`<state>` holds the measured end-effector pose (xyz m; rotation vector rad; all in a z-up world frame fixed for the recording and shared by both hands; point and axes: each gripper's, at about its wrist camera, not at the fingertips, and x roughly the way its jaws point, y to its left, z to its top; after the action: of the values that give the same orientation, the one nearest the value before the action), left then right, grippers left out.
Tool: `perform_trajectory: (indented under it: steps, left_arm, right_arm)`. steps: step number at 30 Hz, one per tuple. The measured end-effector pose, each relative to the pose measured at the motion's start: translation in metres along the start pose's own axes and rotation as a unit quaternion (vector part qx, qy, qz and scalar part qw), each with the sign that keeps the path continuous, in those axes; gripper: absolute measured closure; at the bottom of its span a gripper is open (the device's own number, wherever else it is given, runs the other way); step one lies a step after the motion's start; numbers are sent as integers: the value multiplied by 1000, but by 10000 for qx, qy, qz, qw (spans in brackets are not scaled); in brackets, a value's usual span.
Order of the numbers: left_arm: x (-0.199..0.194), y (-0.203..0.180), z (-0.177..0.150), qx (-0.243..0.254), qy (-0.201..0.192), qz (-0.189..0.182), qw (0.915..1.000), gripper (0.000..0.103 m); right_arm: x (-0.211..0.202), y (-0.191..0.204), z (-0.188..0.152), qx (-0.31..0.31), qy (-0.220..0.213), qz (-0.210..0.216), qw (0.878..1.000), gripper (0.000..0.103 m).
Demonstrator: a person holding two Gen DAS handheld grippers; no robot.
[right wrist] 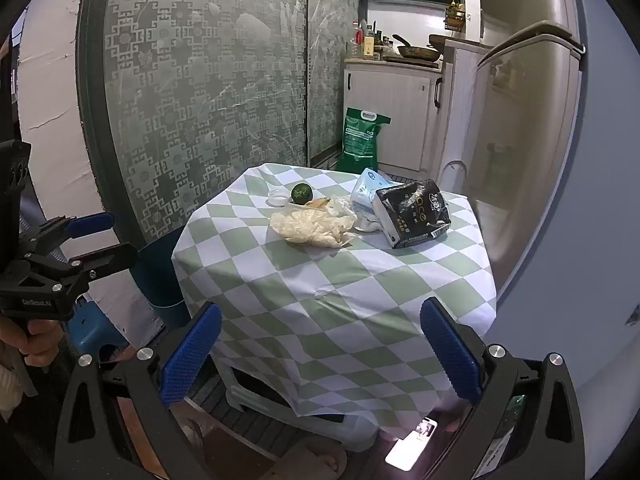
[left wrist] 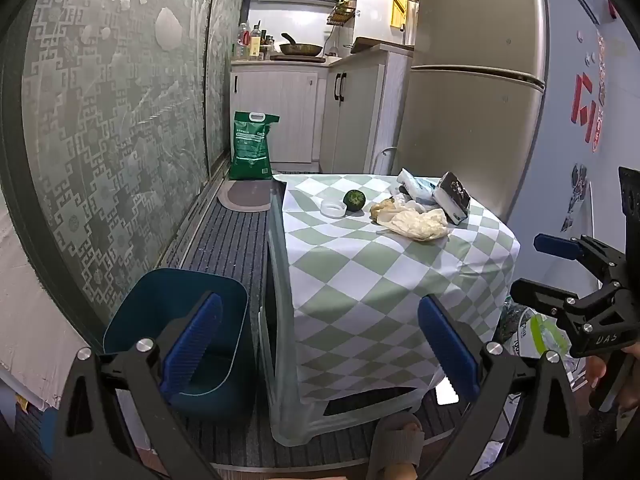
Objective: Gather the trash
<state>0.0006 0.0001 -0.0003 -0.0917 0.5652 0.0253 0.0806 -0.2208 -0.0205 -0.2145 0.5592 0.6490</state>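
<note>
Nearest: left gripper (left wrist: 320, 344) w/ blue ribbed pads spread wide, nothing between them, angled down over the near edge of the small table under a green-and-white checked cloth (left wrist: 360, 280). Right gripper (right wrist: 320, 348) same: pads wide apart, empty, aimed at the table's near side. Each shows at the edge of the other's view, both well short of the items.

Just left of the table, on the floor: dark blue plastic bin (left wrist: 180, 336), open top. Inside looks empty as far as visible, tho the bottom is partly hidden behind the left pad.

Mid-table, all in one cluster toward the far side: crumpled cream paper/plastic wrapper (right wrist: 312, 228), brownish scrap (right wrist: 320, 202) touching it, white crumpled bag (right wrist: 348, 208), black printed tissue pack (right wrist: 412, 216), light blue-white pack (right wrist: 368, 188) behind. Beside these, a small white round lid (right wrist: 279, 198) and a dark green round fruit (right wrist: 301, 193), close together.

Farthest: green rice sack (left wrist: 252, 146) on the floor, white cabinets, fridge at right.

Progress, judging by this: basically at the start. Nothing grabbed, trash all on the table; every pick + drop into the bin is left. Cream wrapper is closest, likely first.
</note>
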Motion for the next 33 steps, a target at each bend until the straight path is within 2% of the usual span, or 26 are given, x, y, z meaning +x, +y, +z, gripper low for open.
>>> perform_trajectory:
  steps: [33]
  left_arm:
    - [0,-3,-1,23,-68,-4,10000,3]
  right_arm:
    - [-1,1,0,-9,-17,-5,10000,2]
